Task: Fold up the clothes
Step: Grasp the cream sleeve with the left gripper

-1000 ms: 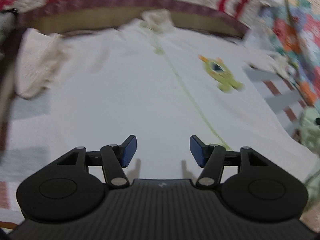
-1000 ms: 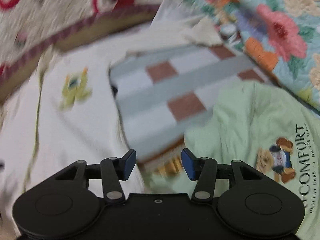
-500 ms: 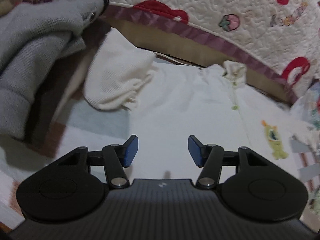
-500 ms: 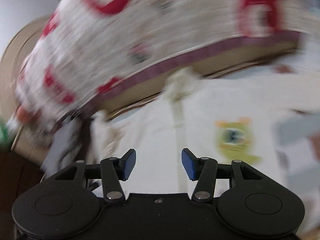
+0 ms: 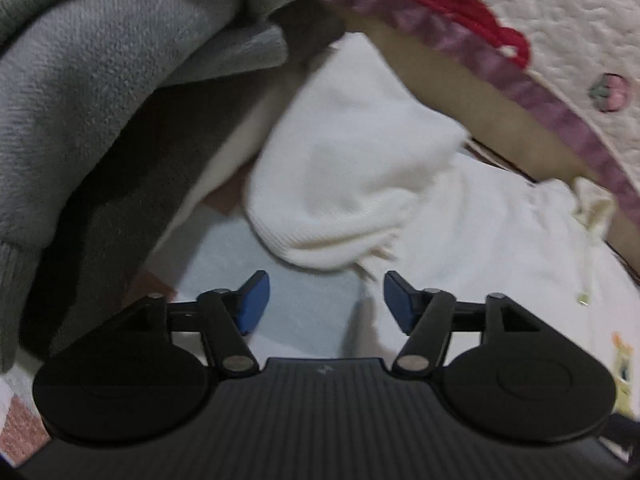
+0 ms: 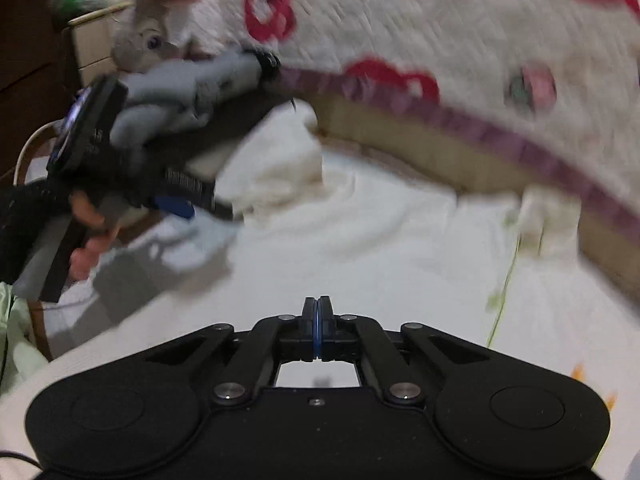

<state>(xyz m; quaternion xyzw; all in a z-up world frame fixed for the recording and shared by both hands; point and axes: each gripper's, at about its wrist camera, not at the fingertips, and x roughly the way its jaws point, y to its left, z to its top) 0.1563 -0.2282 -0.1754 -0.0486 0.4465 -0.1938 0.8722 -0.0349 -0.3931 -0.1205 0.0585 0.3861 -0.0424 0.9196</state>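
Note:
A white zip-up garment (image 5: 500, 260) lies spread on the bed, its green zipper line (image 6: 504, 288) running down the front. Its knit sleeve (image 5: 340, 184) lies folded at the left, cuff toward me. My left gripper (image 5: 326, 292) hovers just short of that cuff, jaws opening, nothing between the blue pads. The right wrist view shows it as well, the left gripper (image 6: 176, 204) held by a hand (image 6: 88, 240) beside the sleeve. My right gripper (image 6: 318, 308) is shut over the garment's body (image 6: 380, 248), and I see no cloth between its pads.
A grey knit garment (image 5: 80, 80) is piled at the left. A white quilt with red shapes and a purple border (image 5: 560, 20) runs along the far side. A plush toy (image 6: 148, 40) sits at the back left. Checked bedding (image 5: 280, 320) shows under the left gripper.
Both views swung left across the garment, from the monster patch toward the sleeve and grey knit. The right gripper went from open to shut. The left jaws stand wider than half a second ago.

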